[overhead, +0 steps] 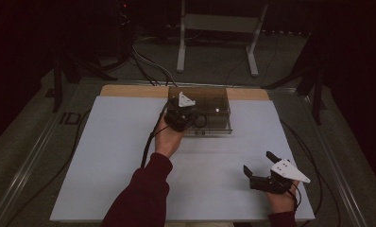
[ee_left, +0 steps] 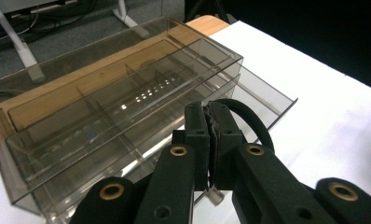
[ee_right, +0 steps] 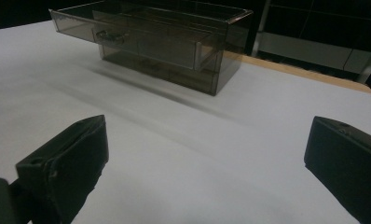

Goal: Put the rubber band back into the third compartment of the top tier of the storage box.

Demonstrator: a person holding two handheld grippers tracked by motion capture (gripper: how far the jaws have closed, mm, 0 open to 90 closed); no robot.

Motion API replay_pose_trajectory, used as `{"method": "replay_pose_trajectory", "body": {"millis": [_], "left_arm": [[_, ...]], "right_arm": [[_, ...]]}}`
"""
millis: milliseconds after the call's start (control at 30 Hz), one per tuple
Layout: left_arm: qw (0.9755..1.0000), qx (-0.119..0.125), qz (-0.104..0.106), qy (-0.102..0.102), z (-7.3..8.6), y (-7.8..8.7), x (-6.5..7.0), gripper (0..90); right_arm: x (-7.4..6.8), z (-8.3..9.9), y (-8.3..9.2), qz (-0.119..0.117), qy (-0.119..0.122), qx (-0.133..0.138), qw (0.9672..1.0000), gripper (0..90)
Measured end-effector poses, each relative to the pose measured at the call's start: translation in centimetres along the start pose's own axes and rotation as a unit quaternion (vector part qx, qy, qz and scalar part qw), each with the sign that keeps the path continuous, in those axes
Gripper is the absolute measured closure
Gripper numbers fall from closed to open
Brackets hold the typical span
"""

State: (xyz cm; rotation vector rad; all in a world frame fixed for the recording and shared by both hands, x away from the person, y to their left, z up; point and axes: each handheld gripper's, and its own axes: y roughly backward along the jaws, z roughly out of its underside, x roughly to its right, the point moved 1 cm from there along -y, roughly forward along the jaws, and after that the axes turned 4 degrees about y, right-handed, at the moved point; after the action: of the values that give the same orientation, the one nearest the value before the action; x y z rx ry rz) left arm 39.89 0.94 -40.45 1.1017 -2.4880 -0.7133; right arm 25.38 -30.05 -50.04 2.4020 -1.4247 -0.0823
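A smoky clear drawer box (overhead: 212, 109) stands at the back middle of the white mat (overhead: 129, 156). Its top drawer (ee_right: 81, 25) is pulled partly out and has a small clear handle (ee_right: 110, 37) on its front. My left gripper (overhead: 188, 116) is over the box's left front, and in the left gripper view its jaws (ee_left: 210, 135) are pressed together above the open drawer (ee_left: 267, 105). I see nothing held between them. A black cable loop (ee_left: 253, 123) curls beside them. My right gripper (overhead: 258, 161) rests near the mat's front right, jaws wide apart (ee_right: 207, 140) and empty.
A wooden table edge (overhead: 124, 90) runs behind the mat. Beyond it on the floor are a white desk frame (overhead: 219, 28) and dark stands with cables (overhead: 148, 66). Each gripper's cable trails across the mat.
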Motion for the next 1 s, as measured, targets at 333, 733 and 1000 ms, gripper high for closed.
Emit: {"method": "replay_pose_trajectory", "body": {"millis": [333, 733, 1000], "left_arm": [[0.9999, -0.003, 0.004, -0.012, -0.8, -1.2, 0.8, 89.1], [0.9998, -0.005, 0.007, -0.015, -1.4, -2.2, 1.6, 89.1], [0.9997, -0.01, 0.008, -0.019, -1.8, -2.9, 2.2, 89.1]], "right_arm": [[0.0, 0.0, 0.0, 0.0, 0.0, 0.0, 1.0, 0.2], [0.0, 0.0, 0.0, -0.001, 0.0, 0.001, 1.0, 0.2], [0.0, 0.0, -0.1, -0.002, 0.0, 0.001, 1.0, 0.2]]}}
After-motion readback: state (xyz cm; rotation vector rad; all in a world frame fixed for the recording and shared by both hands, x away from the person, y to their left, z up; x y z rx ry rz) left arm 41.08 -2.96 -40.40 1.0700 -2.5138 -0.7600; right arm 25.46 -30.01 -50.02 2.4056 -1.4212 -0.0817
